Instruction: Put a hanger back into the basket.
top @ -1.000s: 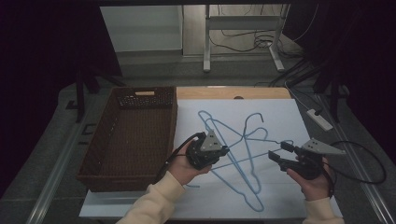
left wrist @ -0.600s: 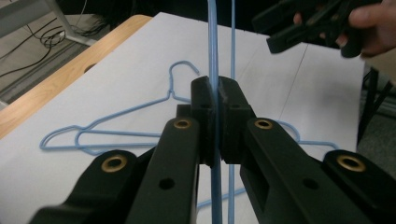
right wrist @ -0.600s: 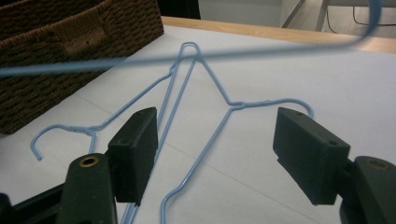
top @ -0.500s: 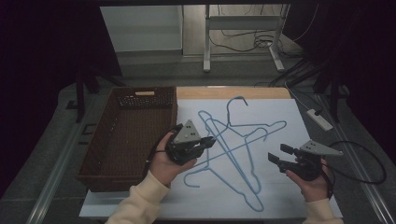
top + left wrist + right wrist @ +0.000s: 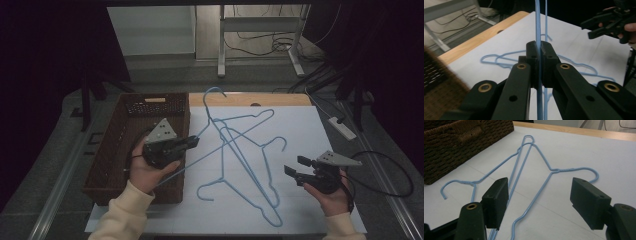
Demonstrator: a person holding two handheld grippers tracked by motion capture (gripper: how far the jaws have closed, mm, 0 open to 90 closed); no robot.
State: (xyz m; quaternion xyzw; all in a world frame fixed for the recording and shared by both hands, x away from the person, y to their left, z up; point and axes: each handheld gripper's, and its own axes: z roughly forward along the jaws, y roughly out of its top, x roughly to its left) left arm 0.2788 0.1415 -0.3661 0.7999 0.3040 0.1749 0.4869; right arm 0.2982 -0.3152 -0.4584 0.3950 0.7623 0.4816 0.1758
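Observation:
My left gripper (image 5: 192, 143) is shut on a blue wire hanger (image 5: 206, 117) and holds it tilted up beside the brown wicker basket (image 5: 125, 130), its hook reaching past the table's far edge. In the left gripper view the jaws (image 5: 539, 48) pinch the blue wire (image 5: 537, 30). Two more blue hangers (image 5: 250, 170) lie crossed on the white table top (image 5: 310, 130). My right gripper (image 5: 295, 167) hovers open at the front right, with nothing between its jaws. In the right gripper view it (image 5: 539, 192) faces the lying hangers (image 5: 554, 170).
The basket (image 5: 454, 145) stands along the table's left side, its inside dark. A white power strip (image 5: 342, 127) lies off the right edge. A wooden strip (image 5: 280, 99) borders the far edge, with metal table legs (image 5: 221, 50) and cables beyond.
My left gripper has carried its hanger leftward and up from the pile to the basket's edge. The right gripper has stayed in place, open.

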